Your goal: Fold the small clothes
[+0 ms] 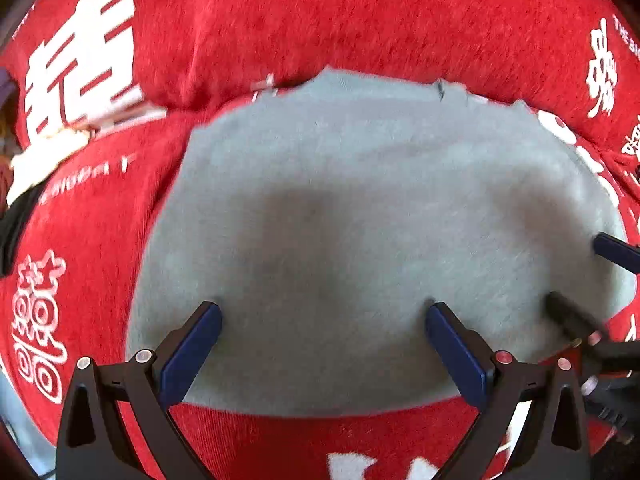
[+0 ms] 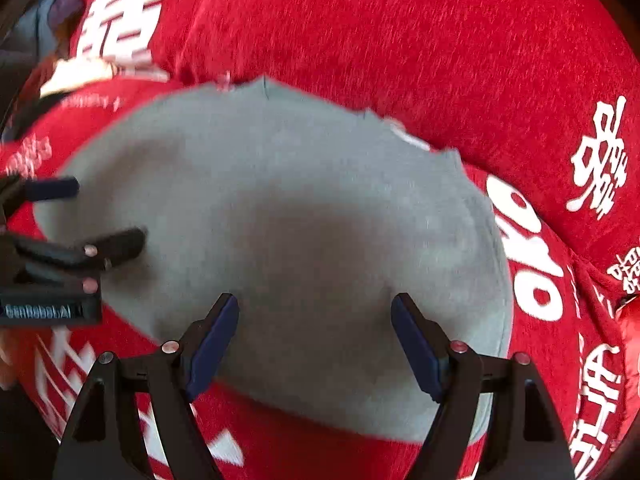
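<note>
A grey garment (image 1: 360,208) is seen lying flat on a red cloth (image 1: 360,20) printed with white characters, just below a raised fold or cushion of the same red fabric. Its outline reads as a compact rounded rectangle with no sleeve or leg showing, so it is judged to be already folded at least once; the layering itself cannot be made out through the blur.

The left gripper (image 1: 322,344) is held over the near edge of the garment, jaws spread wide, nothing between the pads. The right gripper (image 2: 314,340) is held likewise over the near edge toward the garment's other side, jaws fairly wide, also empty. Each gripper is visible at the margin of the other's view, so the two are close together above the same piece.

No fabric is pinched or lifted. A small dark mark is noted at the far edge of the garment.

Judgement: the fold on this piece appears largely done. Remaining work may be one more fold or a smoothing, then any further clothes; a pale item (image 1: 48,152) is glimpsed at the far left, unidentified.
</note>
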{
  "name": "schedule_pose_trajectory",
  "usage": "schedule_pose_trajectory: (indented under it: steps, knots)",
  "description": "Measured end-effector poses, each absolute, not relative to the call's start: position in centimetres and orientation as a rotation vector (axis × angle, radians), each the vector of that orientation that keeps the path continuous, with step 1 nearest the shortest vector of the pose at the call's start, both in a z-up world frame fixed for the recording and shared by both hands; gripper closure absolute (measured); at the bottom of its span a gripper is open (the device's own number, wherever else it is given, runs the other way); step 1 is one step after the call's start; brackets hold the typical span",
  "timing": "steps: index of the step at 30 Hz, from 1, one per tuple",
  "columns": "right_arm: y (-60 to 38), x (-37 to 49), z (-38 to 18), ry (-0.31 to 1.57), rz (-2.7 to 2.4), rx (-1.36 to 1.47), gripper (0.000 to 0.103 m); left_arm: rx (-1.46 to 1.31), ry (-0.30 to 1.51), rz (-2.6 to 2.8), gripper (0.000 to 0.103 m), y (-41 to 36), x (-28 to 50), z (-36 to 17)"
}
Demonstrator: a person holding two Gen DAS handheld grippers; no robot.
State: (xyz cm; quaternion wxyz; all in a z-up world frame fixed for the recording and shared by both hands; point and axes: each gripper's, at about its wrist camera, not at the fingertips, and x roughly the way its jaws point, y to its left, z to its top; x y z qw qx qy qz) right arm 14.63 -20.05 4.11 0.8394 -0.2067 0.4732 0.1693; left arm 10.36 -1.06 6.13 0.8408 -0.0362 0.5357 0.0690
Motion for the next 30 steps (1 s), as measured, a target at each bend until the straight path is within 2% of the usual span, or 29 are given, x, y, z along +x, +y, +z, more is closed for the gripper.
schedule_pose_trajectory:
  steps: [6,11,16,22,30]
  knots:
    - [-30.7,16.4,3.9,1.070,0.243,-0.148,0.022,-0.132,1.142,0.146,0.000,2.2,9.1,5.3]
    - [-34.8,16.1,4.1,1.123,0.160,-0.081,0.019,-0.119,1.142,0.162,0.000,2.2,8.3,5.5]
    - [-34.2,14.4,6.3,1.066,0.150,-0.105,0.019,-0.098,1.116,0.170,0.000,1.9,7.8,6.9]
    - [-29.2,14.8,7.7,0.999,0.231,-0.189,0.019,-0.104,1.087,0.162,0.000,1.7,9.1,7.9]
    - [-23.5,21.1,4.0,1.091,0.244,-0.233,0.019,-0.162,1.143,0.197,0.000,2.2,15.6,5.5]
